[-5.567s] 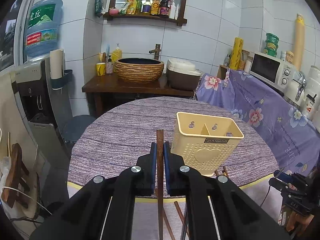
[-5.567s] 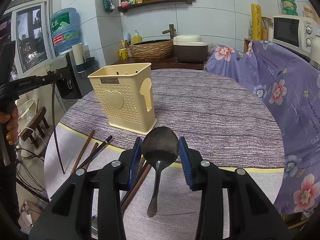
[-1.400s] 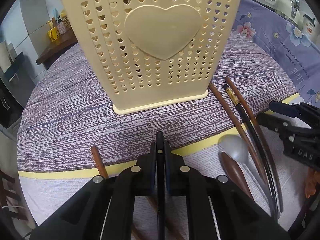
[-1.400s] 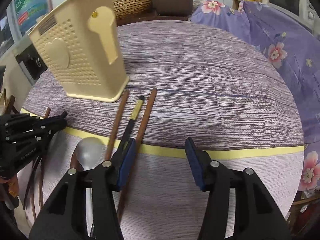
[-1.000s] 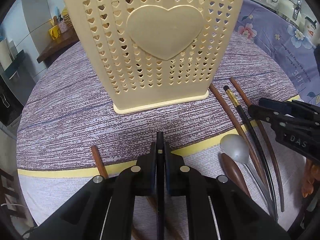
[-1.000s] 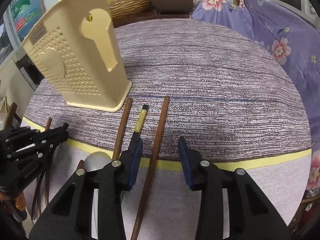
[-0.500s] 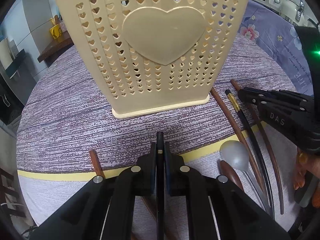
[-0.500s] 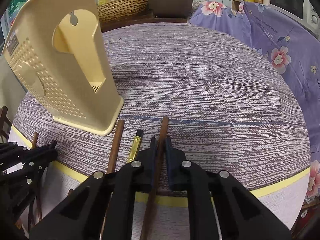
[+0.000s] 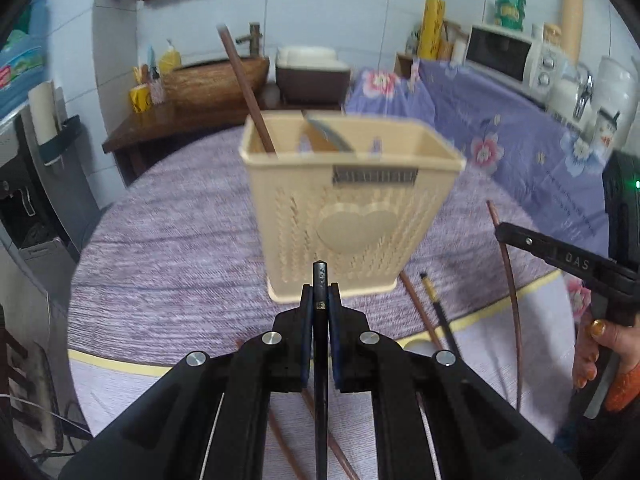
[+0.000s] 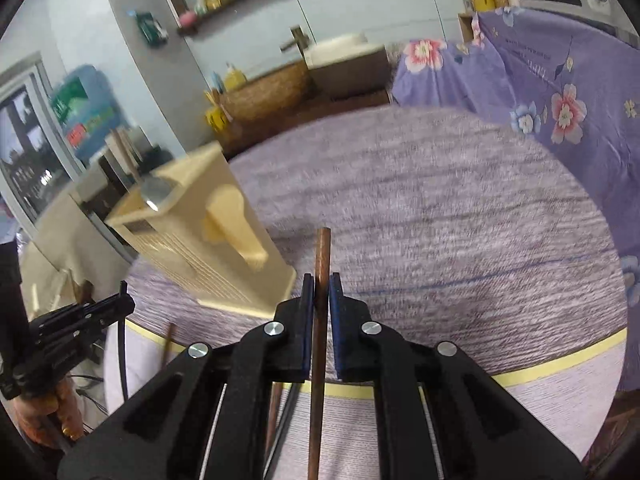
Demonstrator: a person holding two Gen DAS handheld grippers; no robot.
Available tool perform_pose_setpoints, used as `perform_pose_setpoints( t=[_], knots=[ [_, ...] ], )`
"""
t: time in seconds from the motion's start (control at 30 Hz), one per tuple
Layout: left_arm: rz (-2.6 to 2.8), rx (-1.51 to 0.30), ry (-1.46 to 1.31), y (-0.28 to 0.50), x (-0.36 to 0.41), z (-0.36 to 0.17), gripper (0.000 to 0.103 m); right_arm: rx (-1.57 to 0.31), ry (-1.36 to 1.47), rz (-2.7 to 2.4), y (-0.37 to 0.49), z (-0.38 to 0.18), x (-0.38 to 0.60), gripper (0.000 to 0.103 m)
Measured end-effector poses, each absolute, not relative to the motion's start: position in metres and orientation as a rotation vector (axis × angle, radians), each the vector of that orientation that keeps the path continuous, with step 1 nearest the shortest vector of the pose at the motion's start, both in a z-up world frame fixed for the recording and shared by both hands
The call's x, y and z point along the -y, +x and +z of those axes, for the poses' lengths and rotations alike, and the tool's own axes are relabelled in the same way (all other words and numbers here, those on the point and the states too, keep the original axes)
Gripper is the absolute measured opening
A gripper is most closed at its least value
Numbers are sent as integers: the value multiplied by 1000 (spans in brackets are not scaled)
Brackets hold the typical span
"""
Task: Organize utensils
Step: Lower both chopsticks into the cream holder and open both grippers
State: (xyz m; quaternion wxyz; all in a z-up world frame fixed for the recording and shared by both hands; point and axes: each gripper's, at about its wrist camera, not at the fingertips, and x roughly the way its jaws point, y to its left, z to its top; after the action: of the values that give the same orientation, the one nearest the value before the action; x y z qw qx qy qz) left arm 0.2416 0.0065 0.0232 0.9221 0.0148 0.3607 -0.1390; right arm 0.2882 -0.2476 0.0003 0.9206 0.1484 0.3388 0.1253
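**Mei:** Both grippers have come up off the table since a second ago; the right gripper (image 10: 319, 292), which then stood open around the brown chopstick (image 10: 320, 320), is now clenched on it and carries it clear of the cloth; the left gripper (image 9: 320, 300) keeps its black chopstick (image 9: 320, 344) pinched as before.

**Tao:** Where does the holder sit?

**Mei:** The cream utensil holder (image 9: 348, 208) stands upright on the round table (image 9: 168, 240), past the left fingertips; a brown stick (image 9: 244, 80) leans out of its left compartment, and something metallic, too blurred to name, shows in the middle one; from the right wrist view the holder (image 10: 200, 240) is to the left, with a spoon bowl (image 10: 154, 192) showing at its top.

**Tao:** And what lies loose?

**Mei:** Just right of the holder's base, a brown chopstick (image 9: 416, 304) and a black one with a gold band (image 9: 436, 312) lie side by side on the cloth; more brown sticks (image 9: 280, 436) lie beneath the left gripper.

**Tao:** Can each gripper see the other?

**Mei:** Yes; the left view shows the right gripper (image 9: 516, 236) at the right edge, its thin stick (image 9: 510, 280) hanging down across the table's edge, with a hand (image 9: 596, 352) behind it; the right view shows the left gripper (image 10: 124, 304) low on the left, jaws together on a dark stick.
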Motion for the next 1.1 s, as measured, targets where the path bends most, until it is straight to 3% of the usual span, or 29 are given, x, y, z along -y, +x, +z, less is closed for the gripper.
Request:
perform_pose_setpoints(
  t=[0.4,1.1],
  knots=[
    [-275,-543,-51,224,-17,95,9,-461,202,247,239,80,255,8],
    [-268,-509,-75,223,-17,110,9,-441,153,253,234,86,255,8]
  ],
)
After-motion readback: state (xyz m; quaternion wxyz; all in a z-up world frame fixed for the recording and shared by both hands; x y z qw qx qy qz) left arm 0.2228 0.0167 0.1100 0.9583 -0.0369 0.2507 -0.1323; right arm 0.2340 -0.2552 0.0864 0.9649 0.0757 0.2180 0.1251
